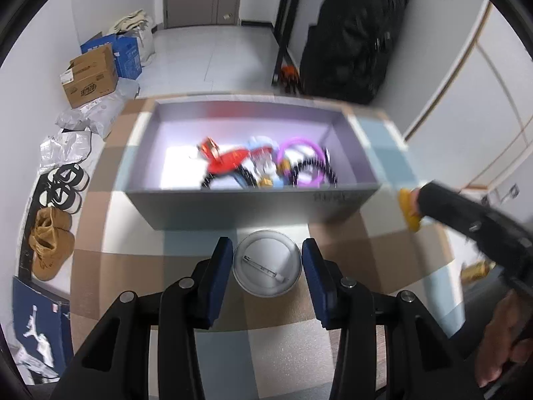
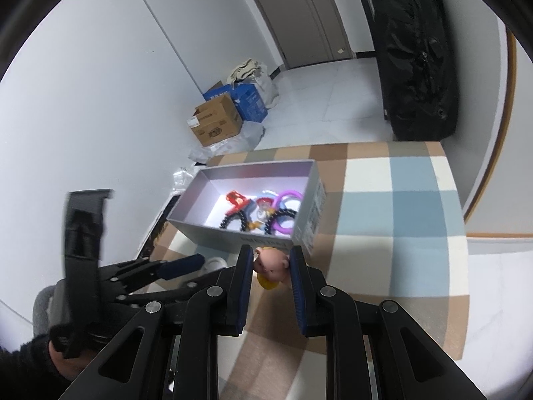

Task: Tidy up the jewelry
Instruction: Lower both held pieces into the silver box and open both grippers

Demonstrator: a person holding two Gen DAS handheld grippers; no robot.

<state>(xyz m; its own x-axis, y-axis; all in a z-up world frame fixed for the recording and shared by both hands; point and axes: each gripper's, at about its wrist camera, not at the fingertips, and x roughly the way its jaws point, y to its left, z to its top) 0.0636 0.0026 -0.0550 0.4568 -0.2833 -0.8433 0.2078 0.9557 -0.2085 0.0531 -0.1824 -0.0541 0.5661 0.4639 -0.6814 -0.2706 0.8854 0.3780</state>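
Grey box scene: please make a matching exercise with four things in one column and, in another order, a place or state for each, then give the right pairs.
Things:
1. round pin badge
2. pink pig figure
3. purple ring
4. grey box

Places or states:
A. lies inside the box
B. held between the fingers of the right gripper
C. stands open on the checkered cloth
D. lies back side up between the open fingers of the left gripper

Pairs: 1-D, 2-B, 3-A, 4-C
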